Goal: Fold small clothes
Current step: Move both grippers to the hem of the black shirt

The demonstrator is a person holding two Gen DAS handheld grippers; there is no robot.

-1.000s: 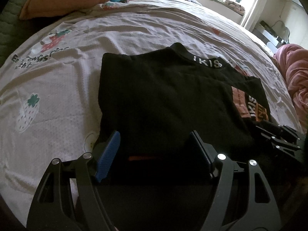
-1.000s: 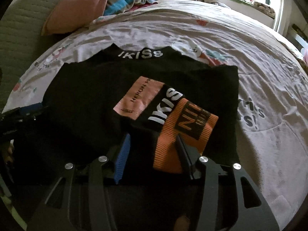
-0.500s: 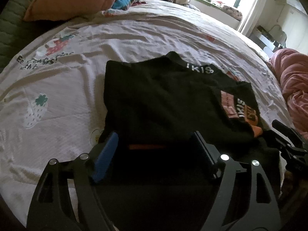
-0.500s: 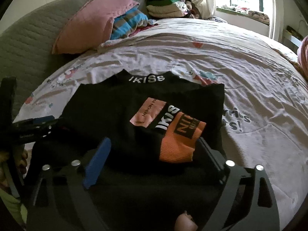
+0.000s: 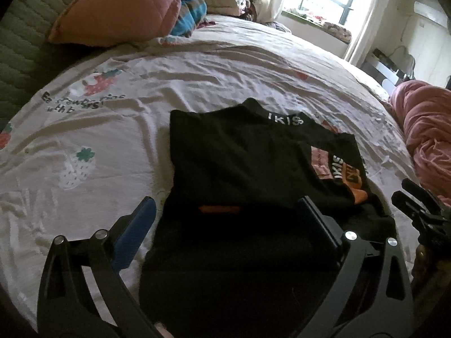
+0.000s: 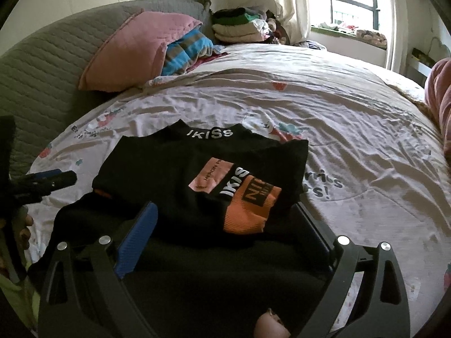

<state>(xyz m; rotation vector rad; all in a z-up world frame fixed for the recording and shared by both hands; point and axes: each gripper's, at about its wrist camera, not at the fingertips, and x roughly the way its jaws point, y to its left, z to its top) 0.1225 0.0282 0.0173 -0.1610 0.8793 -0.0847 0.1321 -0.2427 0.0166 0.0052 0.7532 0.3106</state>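
Both grippers, left gripper [image 5: 225, 219] and right gripper [image 6: 225, 225], hover with jaws spread wide above the near hem of a folded black sweater [image 6: 180, 174] lying on the bed [image 6: 352, 129].

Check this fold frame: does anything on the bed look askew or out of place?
Mostly tidy. The black sweater lies folded on the bedsheet, but its orange cuff slants diagonally across the front, and an orange sliver peeks from the near fold. Both grippers are open.
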